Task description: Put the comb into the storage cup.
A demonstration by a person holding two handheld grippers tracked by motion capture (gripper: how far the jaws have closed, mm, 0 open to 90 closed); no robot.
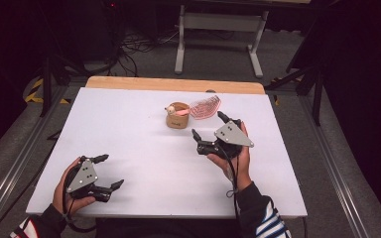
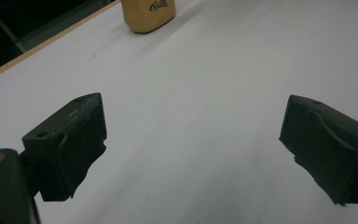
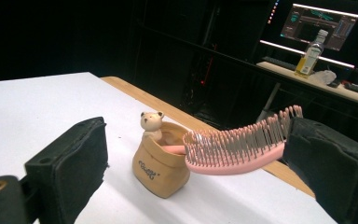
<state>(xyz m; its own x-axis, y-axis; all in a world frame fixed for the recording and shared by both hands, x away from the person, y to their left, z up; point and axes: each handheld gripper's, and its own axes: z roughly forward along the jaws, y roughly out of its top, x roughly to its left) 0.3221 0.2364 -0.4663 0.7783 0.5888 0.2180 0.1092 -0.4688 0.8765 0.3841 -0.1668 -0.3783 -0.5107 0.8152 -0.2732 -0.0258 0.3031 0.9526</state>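
- The right gripper (image 1: pixel 209 125) was held above the white table (image 1: pixel 129 129), just right of the holder; its jaws stood spread wide and held nothing.
- In the right gripper view, one jaw lay close by the bristled head of the pink hairbrush (image 3: pixel 242 149); contact could not be confirmed from that angle.
- The hairbrush stood with its handle down inside the tan holder (image 1: pixel 176 119), head projecting over the rim toward the right. The holder sat near the table's far edge and carried a small bear figure (image 3: pixel 151 123) on its rim.
- The left gripper (image 1: pixel 111 171) was positioned near the front left of the table, well apart from the holder, jaws released and empty.
- Risk one: the holder looked light and unsecured. A sideways pull on the brush head would likely tip or drag it, as the left gripper was not bracing it.
- Risk two: closing on the bristles rather than the solid back would likely give a soft, slipping hold, and the brush could twist or drop.
- Risk three: the holder's nearness to the far edge meant a forward push might send it off the table.
- Risk four: a jaw could knock the bear figure on approach.
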